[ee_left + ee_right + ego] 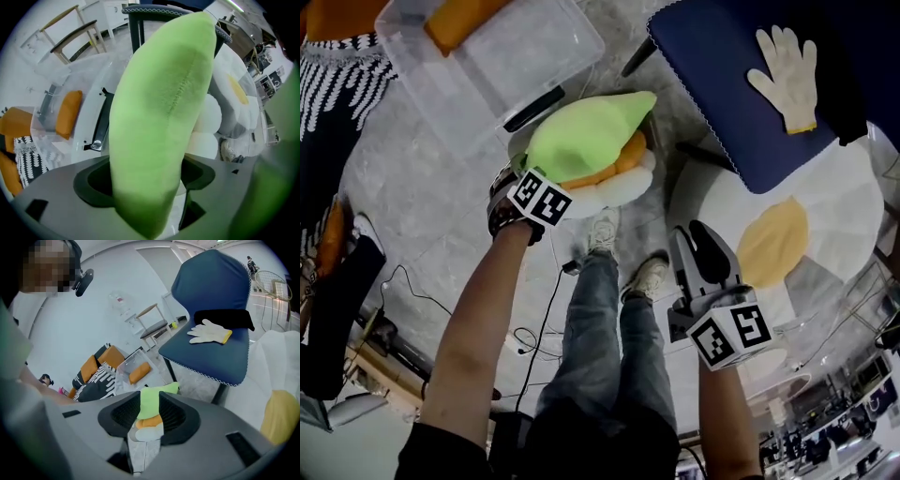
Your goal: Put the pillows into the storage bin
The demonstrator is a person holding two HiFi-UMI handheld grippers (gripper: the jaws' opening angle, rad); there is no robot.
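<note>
blue chair (741, 84): ahead of the right claw (698, 246) and well apart from it; the seat faces up.
egg pillow (825, 206): white with a yellow yolk patch, on the floor just beside the right claw on its outer side; its far edge lies under the chair.
storage bin (502, 61): clear plastic, on the floor just beyond the left claw (525, 183), on the far side of the pillow stack.
green pillow (581, 136): top of the stack; its near end sits between the left claw's jaws.
orange cushion (623, 164): directly under the green pillow, beyond the left claw.
white cushion (614, 187): bottom of the stack, on the floor.
left claw: points straight down at the stack's near left end. The jaws are set wide, the green pillow fills the gap, and both pads are against its sides.
right claw: tilted downward over the floor, jaws a narrow gap apart with nothing in them. The stack shows far off through the gap.
orange pillow (459, 23): inside the storage bin, at the end farthest from the left claw.
white glove (787, 70): flat on the chair seat, well ahead of the right claw.
</note>
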